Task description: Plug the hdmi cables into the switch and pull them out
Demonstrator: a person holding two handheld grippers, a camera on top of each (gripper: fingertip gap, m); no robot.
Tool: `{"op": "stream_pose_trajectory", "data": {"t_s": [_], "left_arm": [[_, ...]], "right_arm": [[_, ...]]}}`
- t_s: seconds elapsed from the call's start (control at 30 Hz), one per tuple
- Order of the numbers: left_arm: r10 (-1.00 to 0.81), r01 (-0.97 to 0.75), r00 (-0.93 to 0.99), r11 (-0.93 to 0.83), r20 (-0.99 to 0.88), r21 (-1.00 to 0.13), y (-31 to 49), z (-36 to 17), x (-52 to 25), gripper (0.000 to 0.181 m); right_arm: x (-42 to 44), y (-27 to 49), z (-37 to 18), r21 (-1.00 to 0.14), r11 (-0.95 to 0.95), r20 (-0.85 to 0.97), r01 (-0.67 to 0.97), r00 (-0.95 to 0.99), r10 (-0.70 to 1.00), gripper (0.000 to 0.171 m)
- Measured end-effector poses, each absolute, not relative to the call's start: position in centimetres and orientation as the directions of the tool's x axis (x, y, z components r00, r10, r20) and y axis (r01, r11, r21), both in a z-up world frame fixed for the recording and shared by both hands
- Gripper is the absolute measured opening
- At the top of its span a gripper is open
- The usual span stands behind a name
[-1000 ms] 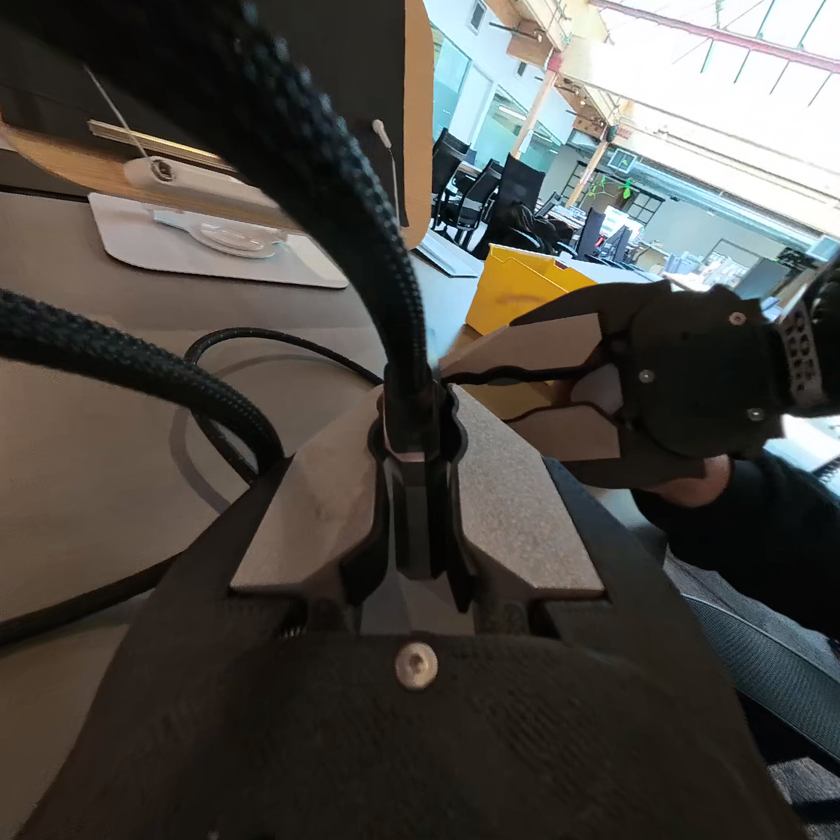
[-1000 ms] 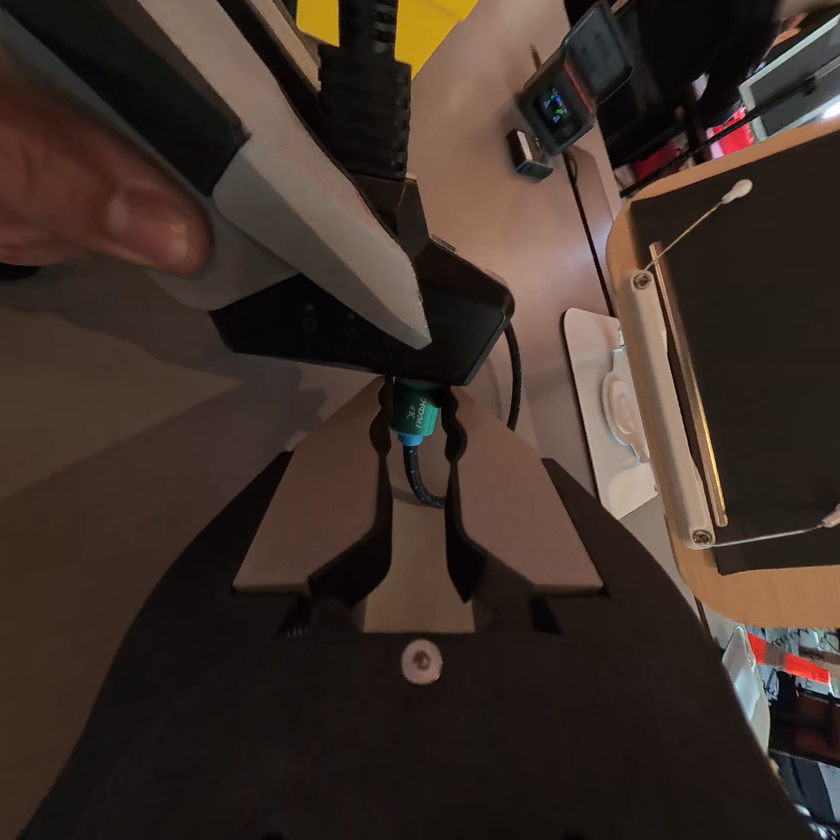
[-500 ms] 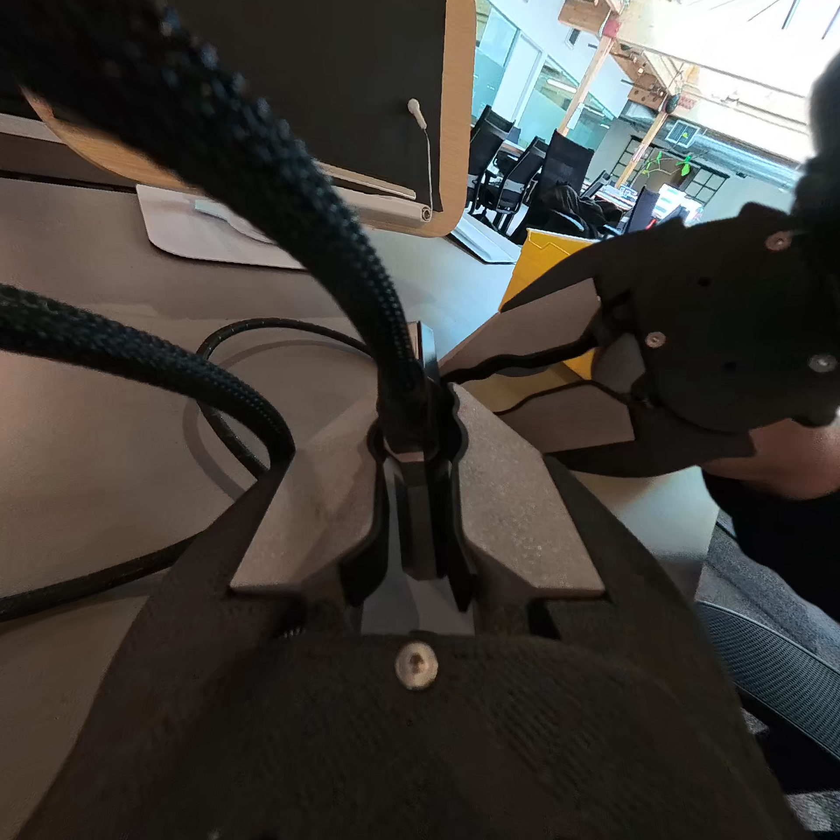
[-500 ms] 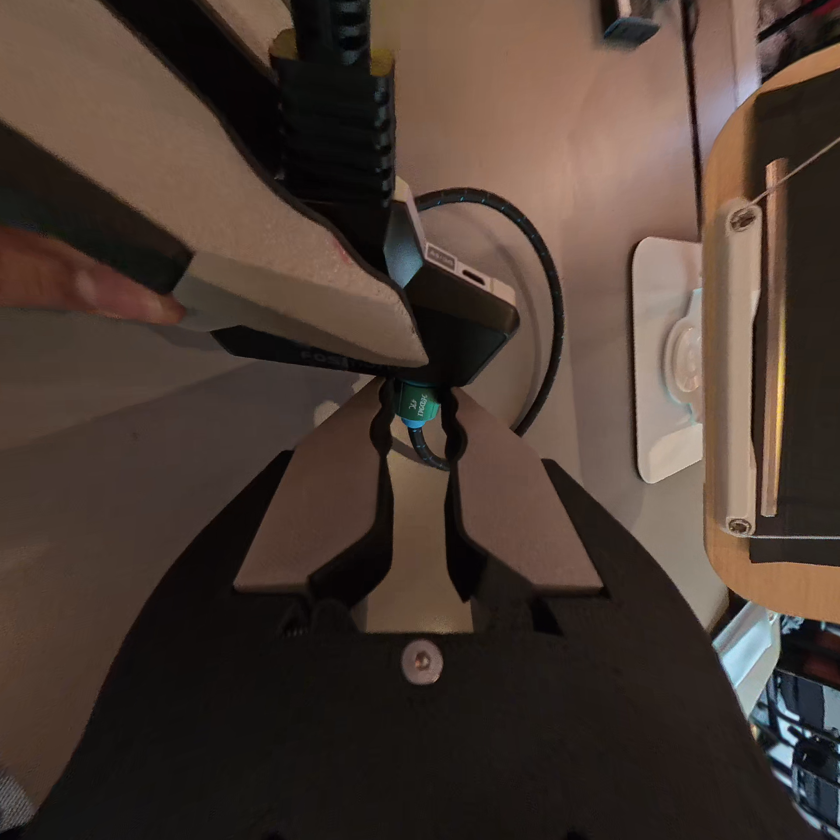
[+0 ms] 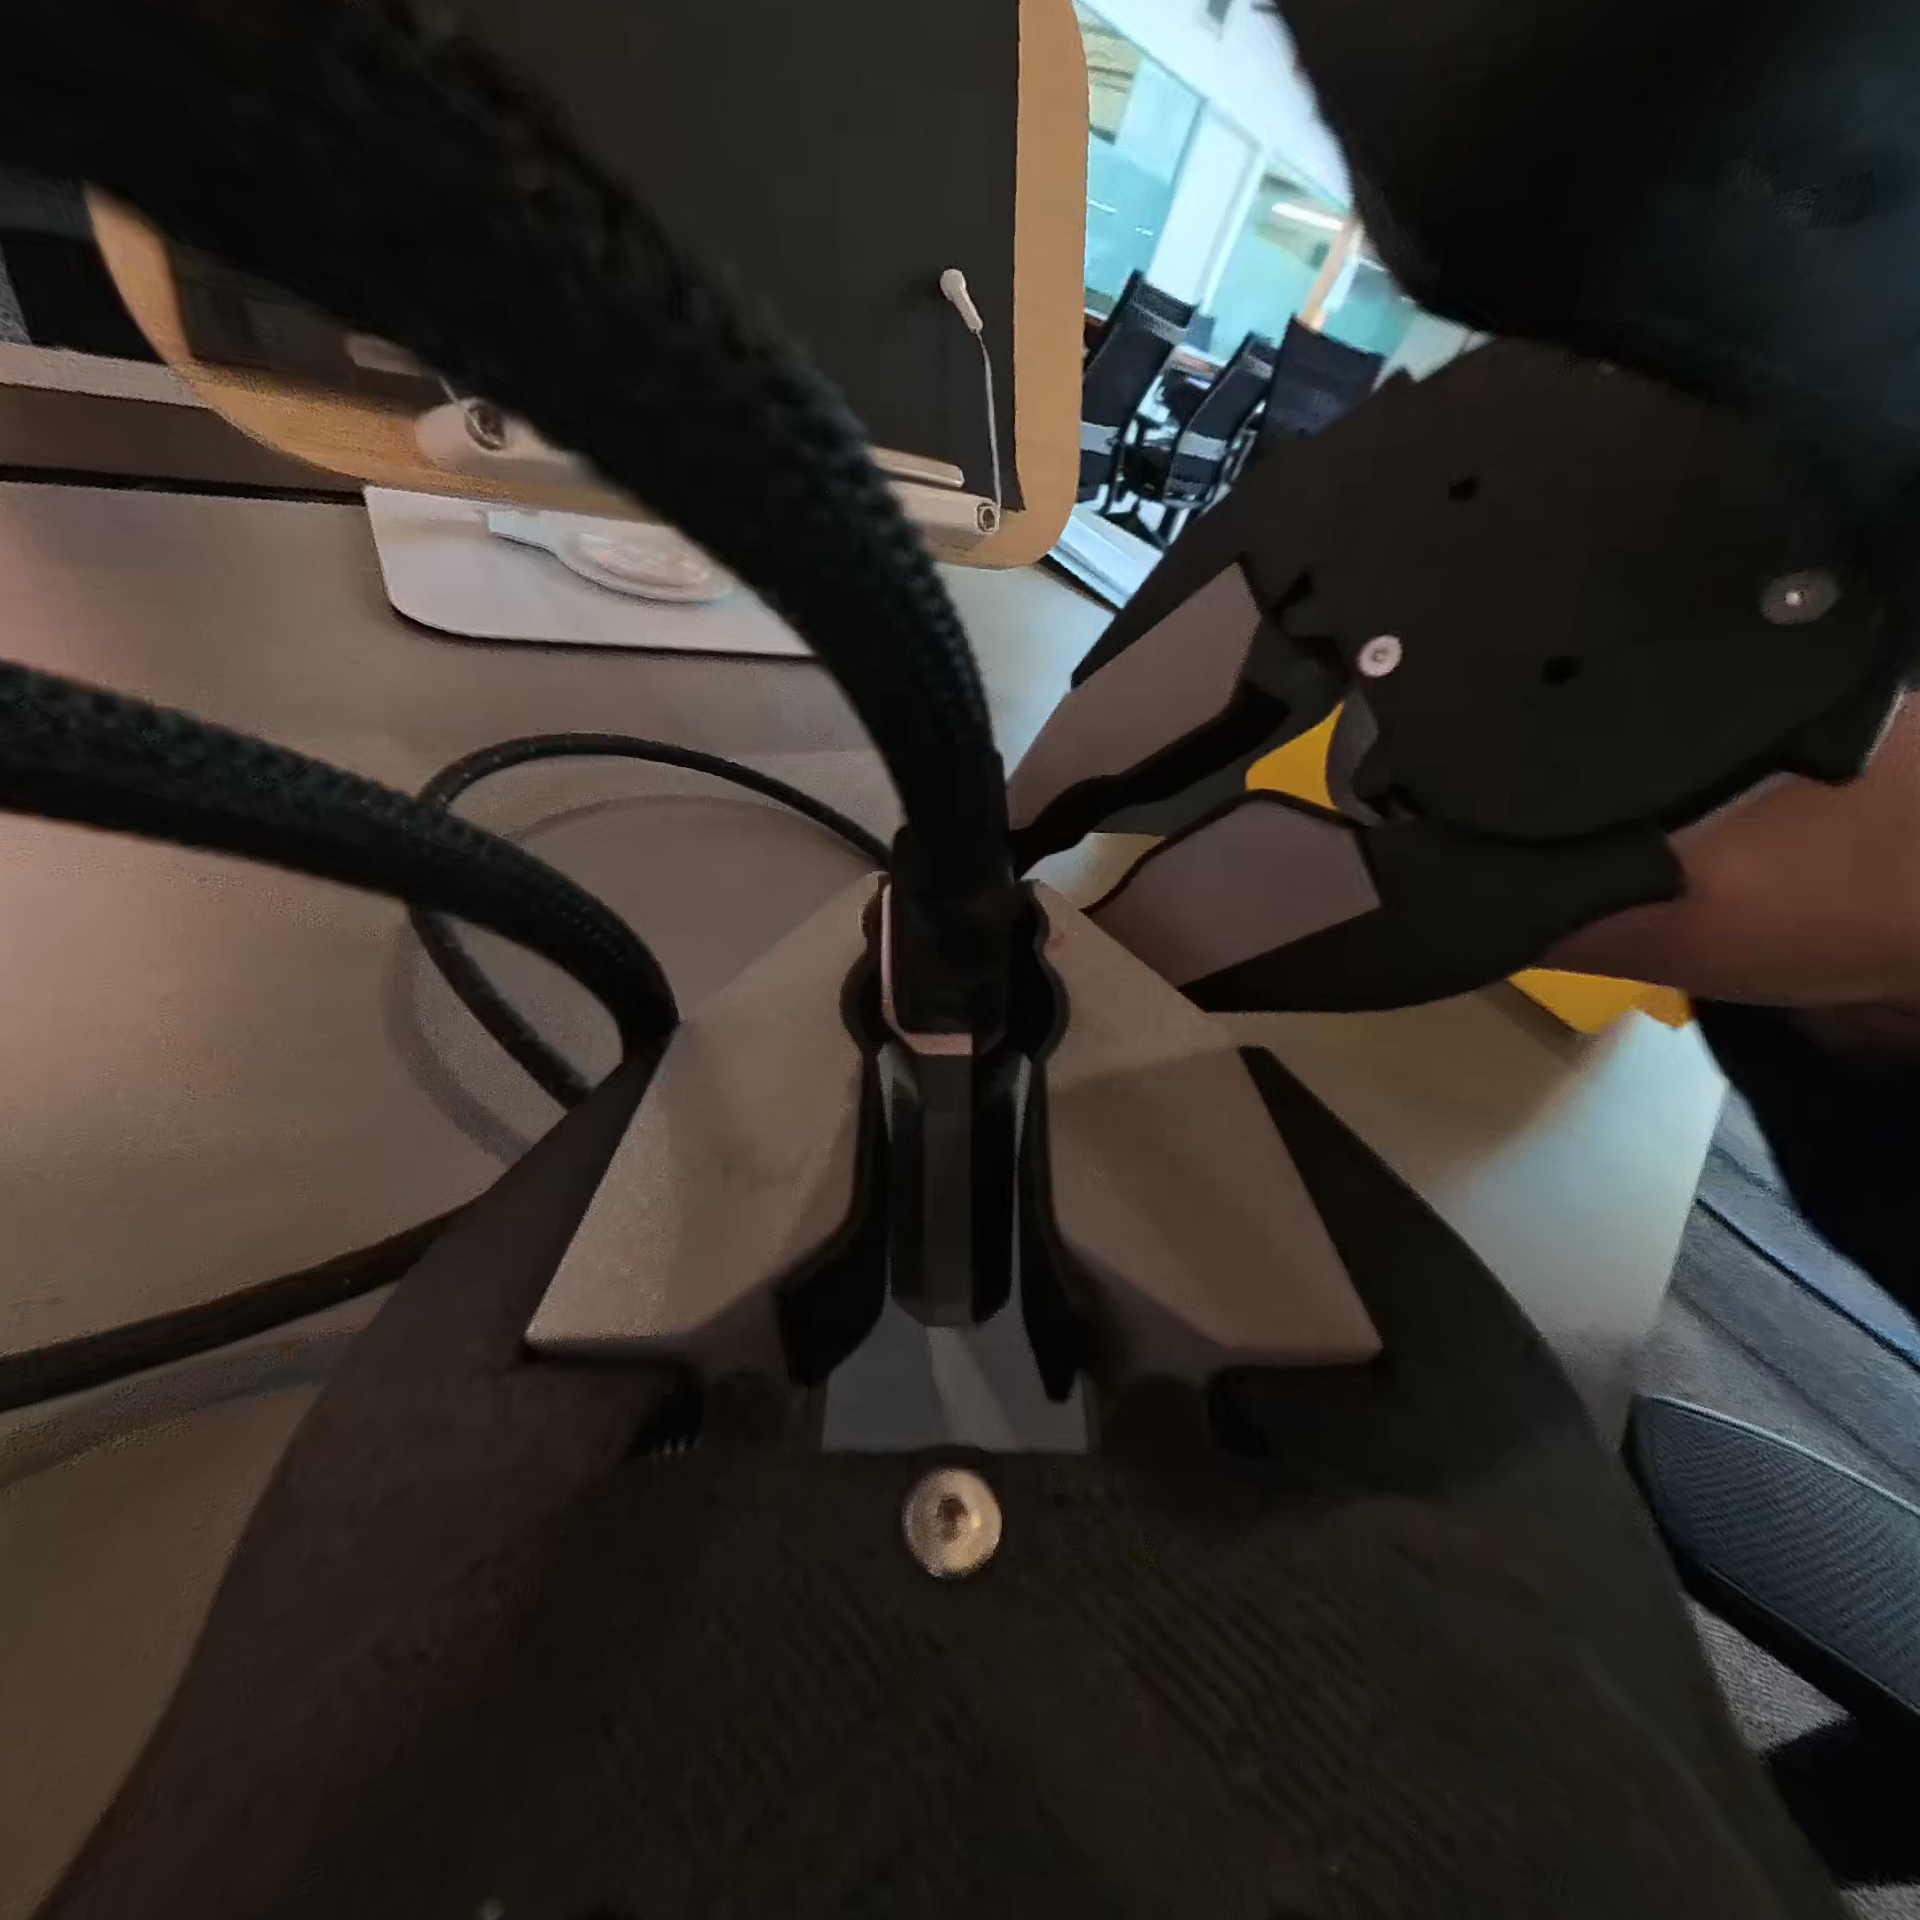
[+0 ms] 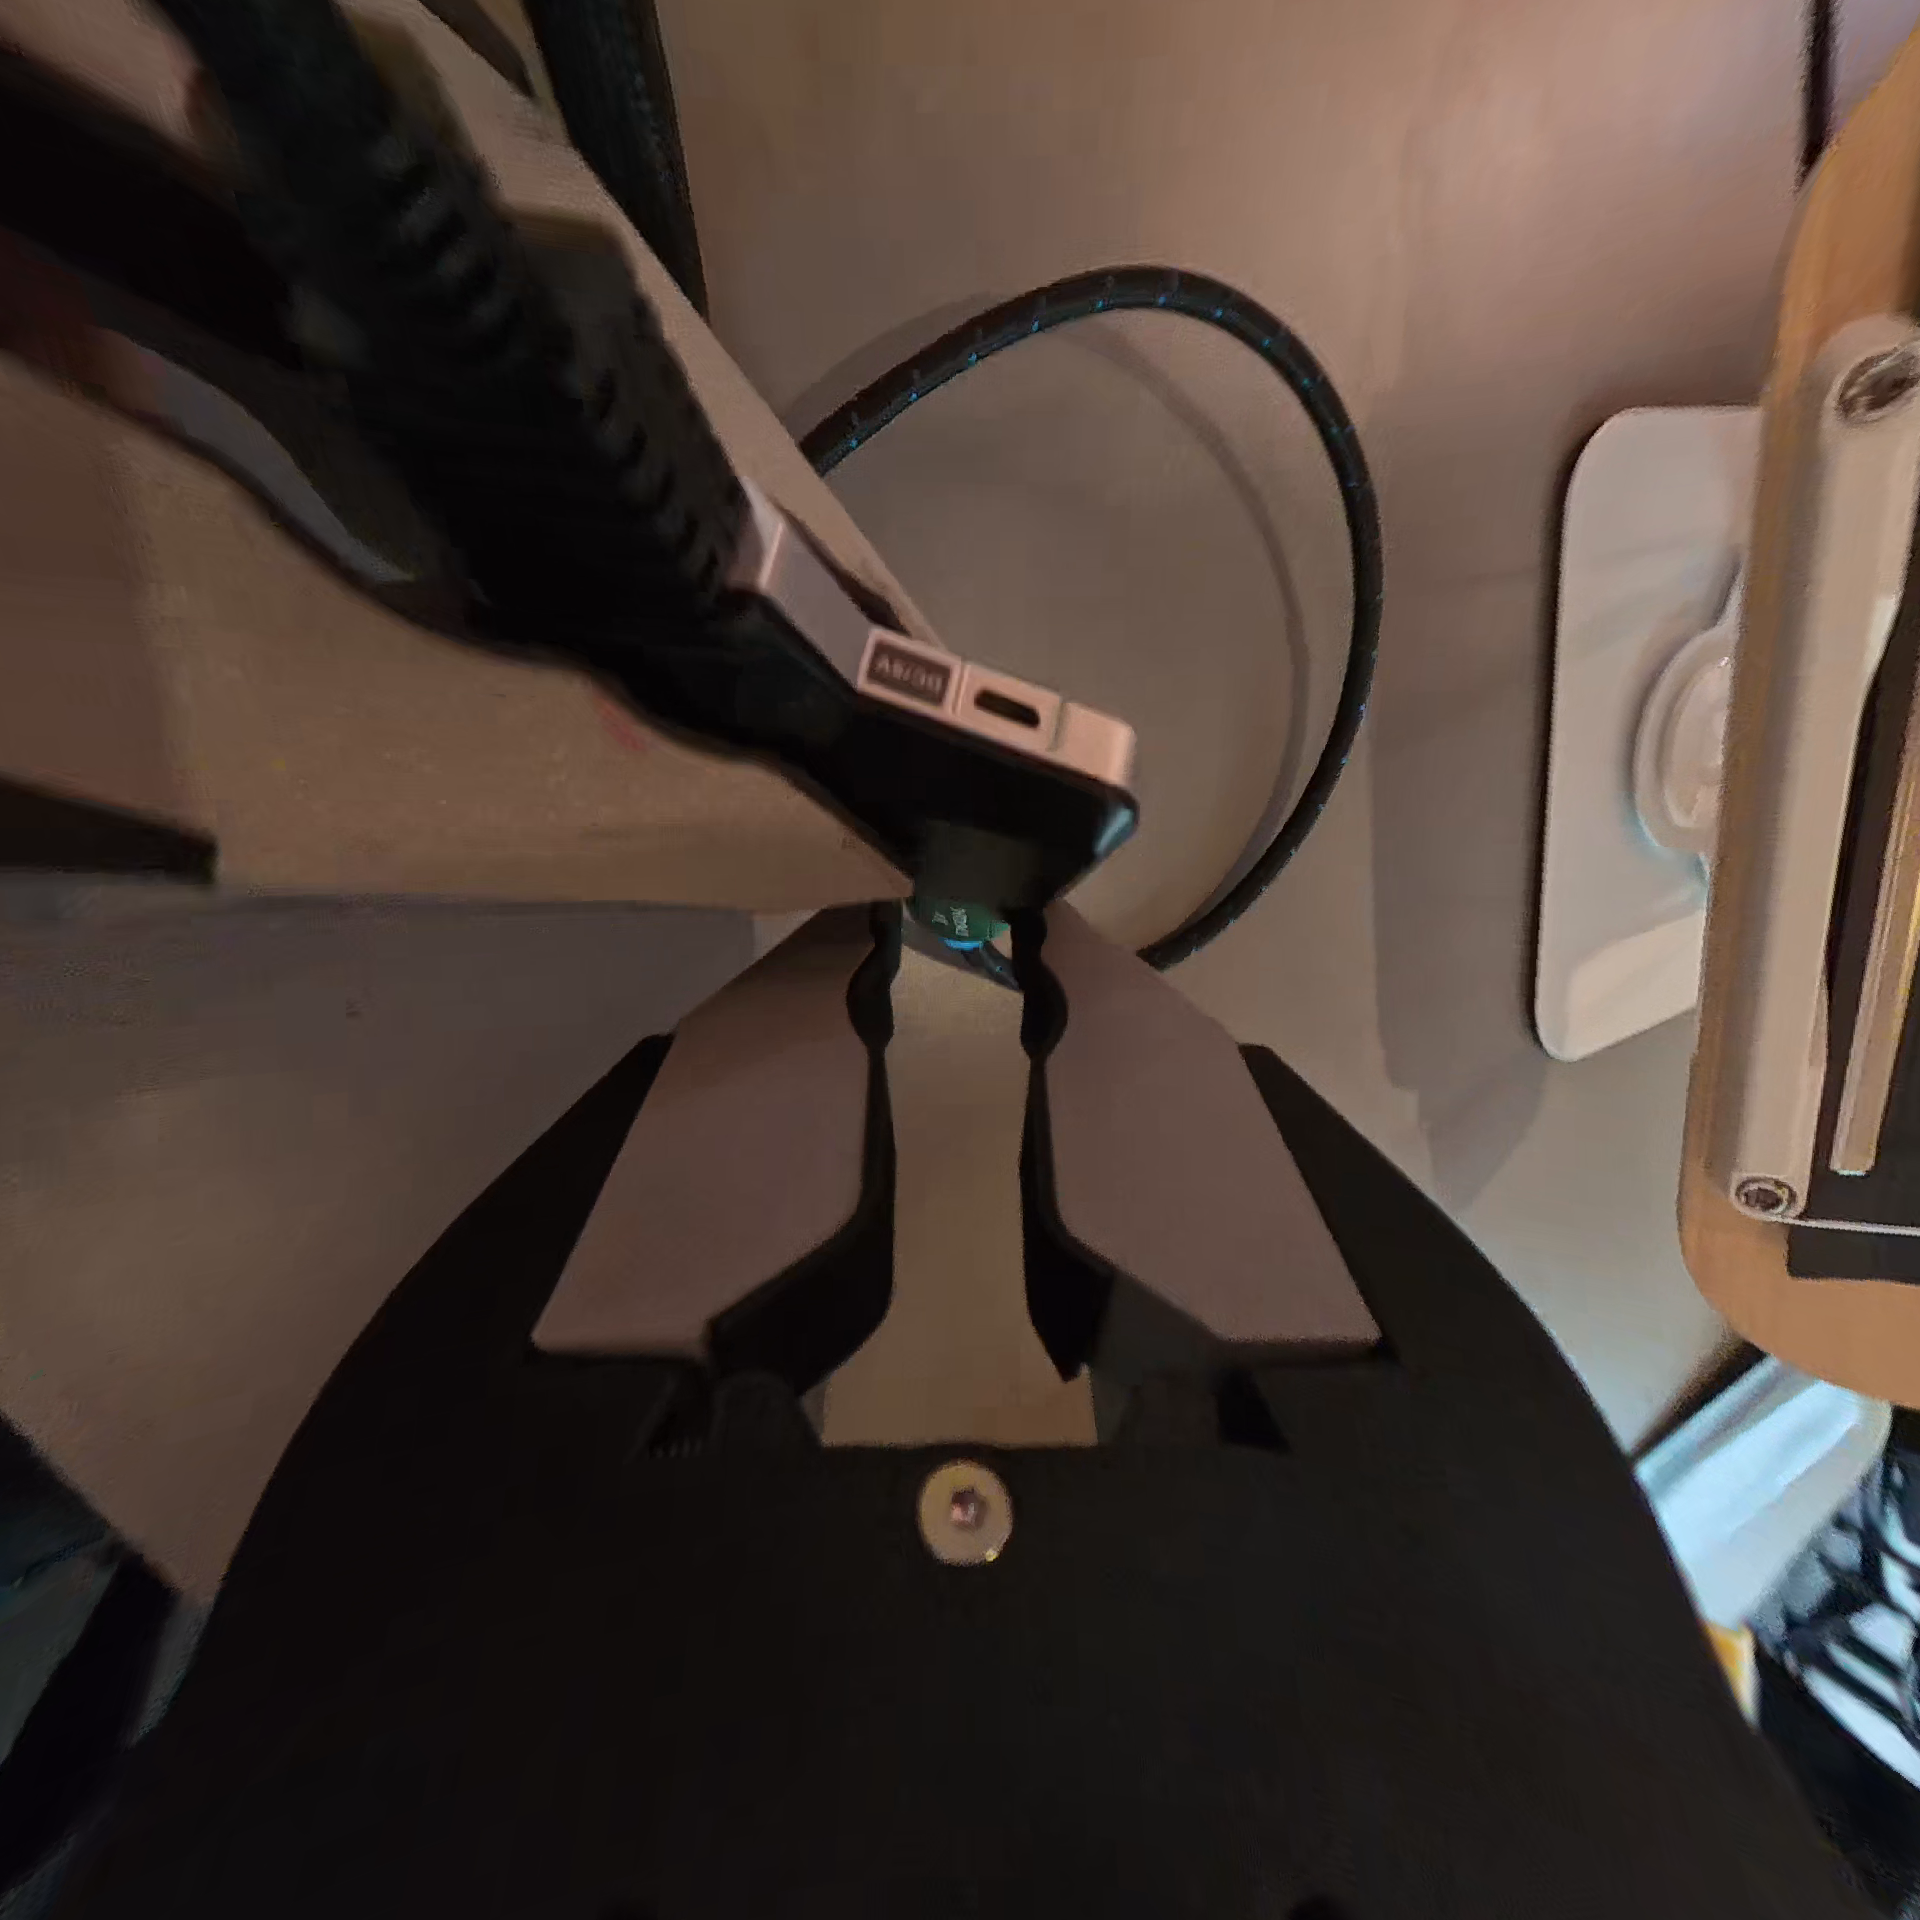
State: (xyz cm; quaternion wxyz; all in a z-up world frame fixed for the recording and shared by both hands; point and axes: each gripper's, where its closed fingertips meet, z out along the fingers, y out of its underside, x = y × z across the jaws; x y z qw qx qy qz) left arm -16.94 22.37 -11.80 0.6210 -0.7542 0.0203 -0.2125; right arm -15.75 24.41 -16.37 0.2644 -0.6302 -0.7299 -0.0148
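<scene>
My left gripper [image 5: 951, 935] is shut on the thin black switch [image 5: 940, 1143], held edge-on above the table. A thick black braided HDMI cable [image 5: 831, 540] is plugged into the switch's top edge. In the right wrist view, the left gripper's grey finger [image 6: 520, 779] covers most of the switch [image 6: 1039, 717], whose silver edge with ports shows. My right gripper [image 6: 961, 925] is shut on the green plug [image 6: 961, 920] of a thin braided cable [image 6: 1361, 540]. The plug sits in the switch's lower edge, at my fingertips. The right gripper [image 5: 1023, 831] comes in from the right.
A grey table [image 5: 208, 1039] lies below. A white pad [image 5: 499, 582] and a wood-edged black board [image 5: 1049, 312] stand behind; they also show in the right wrist view, the pad [image 6: 1621, 727] and the board [image 6: 1860, 312]. A yellow bin [image 5: 1299, 758] is behind the right gripper. A chair [image 5: 1787, 1507] is at right.
Both grippers and the switch turned and moved closer together. The switch's silver port edge now shows more. The green plug sits nearer my right fingertips than before.
</scene>
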Motion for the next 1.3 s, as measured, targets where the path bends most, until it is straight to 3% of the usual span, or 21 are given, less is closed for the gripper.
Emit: {"op": "stream_pose_trajectory", "data": {"t_s": [0.03,0.2,0.3,0.4,0.53,0.8,1.1,1.3], "left_arm": [[-0.308,0.251,0.898,-0.229,0.315,-0.940,22.3,-11.7,-16.9,0.020],[-0.367,0.315,0.849,-0.226,0.380,-0.922,22.1,-11.2,-16.8,0.020],[-0.425,0.327,0.811,-0.241,0.402,-0.914,22.0,-11.1,-16.0,0.021],[-0.428,0.350,0.796,-0.249,0.427,-0.903,22.1,-11.1,-16.2,0.021],[-0.438,0.395,0.768,-0.250,0.467,-0.884,22.0,-10.9,-16.5,0.021],[-0.522,0.502,0.627,-0.298,0.579,-0.812,21.5,-10.3,-16.3,0.021],[-0.313,0.421,0.806,-0.296,0.503,-0.858,22.8,-12.2,-18.1,0.019],[-0.232,0.411,0.841,-0.313,0.489,-0.856,23.4,-13.0,-18.8,0.020]], "right_arm": [[-15.9,24.4,-16.2,-0.363,0.229,0.412,0.903,-0.065,0.909,0.019],[-16.4,23.4,-15.1,-0.709,0.281,0.354,0.647,-0.018,0.935,0.027],[-16.2,23.3,-14.5,-0.815,0.268,0.312,0.514,-0.001,0.950,0.027],[-16.0,23.5,-13.7,-0.851,0.290,0.332,0.438,0.021,0.943,0.028],[-15.9,22.9,-12.9,-0.846,0.353,0.384,0.399,-0.002,0.923,0.018],[-15.8,22.3,-12.2,-0.852,0.403,0.418,0.335,-0.028,0.908,0.017],[-17.5,23.9,-15.5,-0.673,0.399,0.490,0.622,-0.029,0.871,0.018],[-17.8,24.5,-16.4,-0.466,0.381,0.493,0.798,-0.123,0.861,0.018]]}}
